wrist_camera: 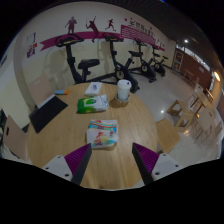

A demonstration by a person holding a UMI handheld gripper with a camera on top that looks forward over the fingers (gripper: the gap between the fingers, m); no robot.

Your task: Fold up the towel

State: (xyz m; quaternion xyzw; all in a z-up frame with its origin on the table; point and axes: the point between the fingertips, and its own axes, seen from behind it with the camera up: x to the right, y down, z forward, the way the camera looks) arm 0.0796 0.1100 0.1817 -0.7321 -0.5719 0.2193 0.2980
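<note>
So the gripper (pixel 110 160) is hovering over the near edge of a round light-wood worktop (pixel 60 135), and its two fingers with the purple pads (pixel 77 157) are sitting wide apart with nothing between them, just bare wood showing in the gap. The folded white towel with the green and orange pattern (pixel 102 132) is lying flat on the worktop just ahead of the fingers, roughly centred between them but clearly beyond the tips, not touching either one.

Further back on the worktop there's a flat green and white packet (pixel 92 103), and behind that a small white card or leaflet (pixel 94 88), can't really make out what it is. A white cylindrical cup-like container (pixel 124 90) is standing upright near the far edge, off to the side of the packet. A dark flat tablet-like slab (pixel 46 113) is lying well apart from the towel.

Beyond the worktop a row of black exercise bikes (pixel 85 68) is standing along a white wall with pink figure graphics (pixel 92 25), and some light wooden chairs (pixel 192 108) are sitting off to the other side
</note>
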